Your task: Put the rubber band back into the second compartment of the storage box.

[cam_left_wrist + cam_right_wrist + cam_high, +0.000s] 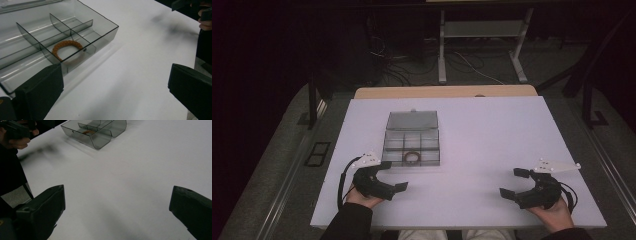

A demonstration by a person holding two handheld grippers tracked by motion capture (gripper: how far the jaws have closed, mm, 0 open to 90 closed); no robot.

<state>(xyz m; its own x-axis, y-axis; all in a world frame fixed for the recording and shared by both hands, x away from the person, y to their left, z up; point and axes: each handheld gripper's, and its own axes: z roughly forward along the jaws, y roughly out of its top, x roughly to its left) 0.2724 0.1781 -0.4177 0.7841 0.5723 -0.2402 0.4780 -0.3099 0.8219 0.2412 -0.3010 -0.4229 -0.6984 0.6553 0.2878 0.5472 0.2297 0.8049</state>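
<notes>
Both jaws gaping, empty: bring your left hand-held gripper (394, 176) straight down over the braided bracelet (67, 48), clearing the organizer box (411, 138) dividers.

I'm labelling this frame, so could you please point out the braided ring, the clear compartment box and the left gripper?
braided ring (67, 47): left gripper view, on its orange braid.
clear compartment box (411, 119): high view, on its open lid.
left gripper (393, 175): high view, midway between its open fingertips.

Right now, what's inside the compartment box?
One braided orange ring lies in a front-row compartment of the open smoky plastic box. The other compartments look empty, though the tinted dividers and the left gripper jaw hide some corners.
</notes>
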